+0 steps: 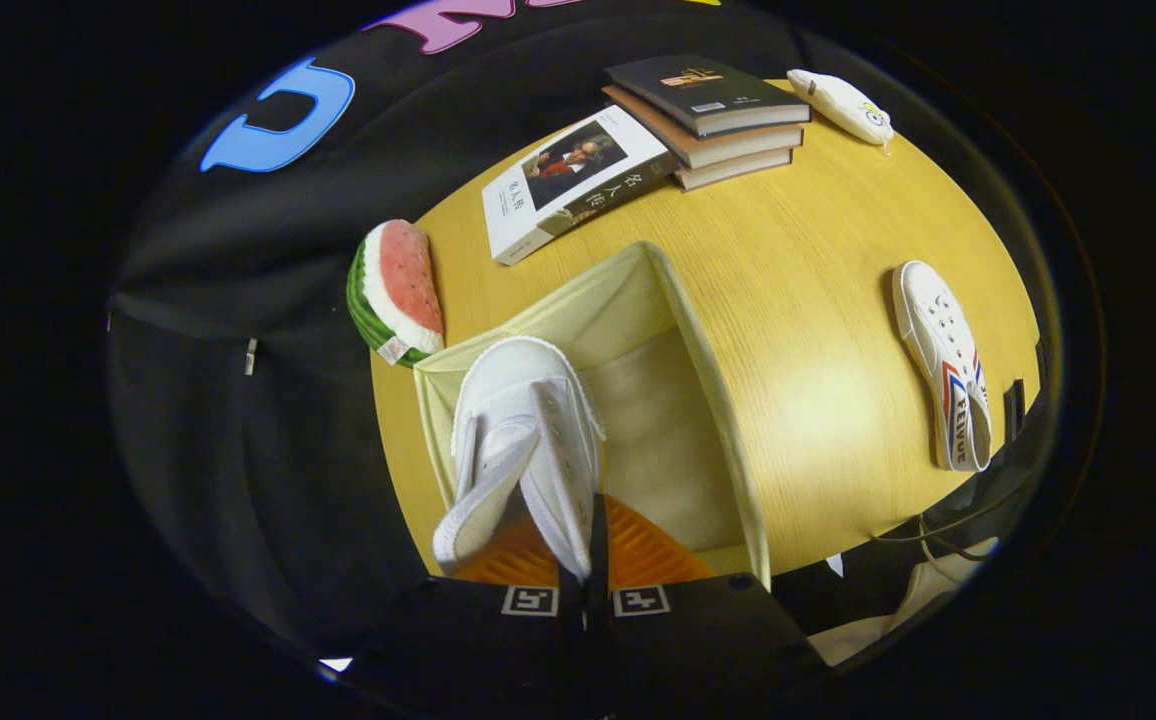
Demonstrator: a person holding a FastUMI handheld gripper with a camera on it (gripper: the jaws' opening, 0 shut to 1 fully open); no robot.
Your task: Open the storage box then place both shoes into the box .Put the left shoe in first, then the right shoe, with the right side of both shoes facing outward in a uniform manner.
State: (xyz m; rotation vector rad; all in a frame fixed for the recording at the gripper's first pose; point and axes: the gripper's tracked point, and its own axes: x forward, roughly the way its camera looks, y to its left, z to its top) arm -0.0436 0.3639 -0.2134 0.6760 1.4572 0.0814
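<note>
We are holding 1 white shoe (523, 440) with the gripper (583, 570), its fingers pinched nearly together on the shoe's collar, over the open cream storage box (708, 400). The other shoe (943, 365) is lying on its side on the yellow table (818, 250), well apart from the box. Beyond the box we are seeing 1 book (573, 180) lying flat beside a stack of 3 books (713, 120), 1 watermelon slice (398, 290) at the table's edge, and 1 small white plush toy (843, 103). Nothing is blocking the box's opening.
</note>
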